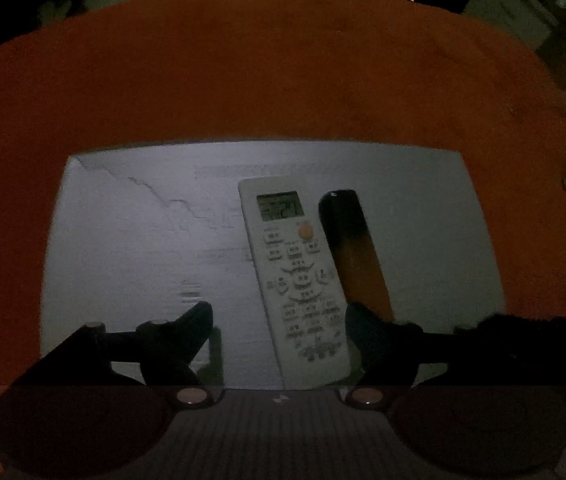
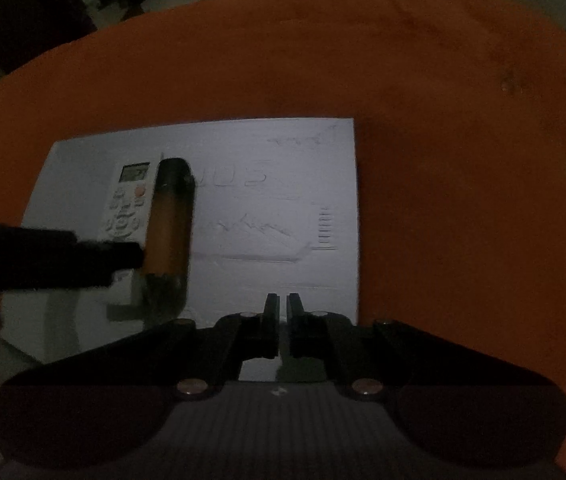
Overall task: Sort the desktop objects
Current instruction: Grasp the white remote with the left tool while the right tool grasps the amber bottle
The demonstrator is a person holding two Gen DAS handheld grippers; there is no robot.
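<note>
A: From the left wrist, the left gripper [image 1: 279,328] is hanging with fingers apart around the white remote [image 1: 295,280] on the pale sheet [image 1: 131,240]. It should be centring before squeezing, since the dark tube [image 1: 353,248] is lying just beside.

B: From the right wrist, the right gripper [image 2: 282,312] is hovering with fingers together, empty, over the sheet's near edge.

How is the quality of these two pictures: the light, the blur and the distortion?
Left wrist view: very dim, the white sheet brightest, the remote control readable, straight edges bowed by the fisheye lens. Right wrist view: equally dark, the orange-and-black case smeared by blur, the room behind nearly black.
</note>
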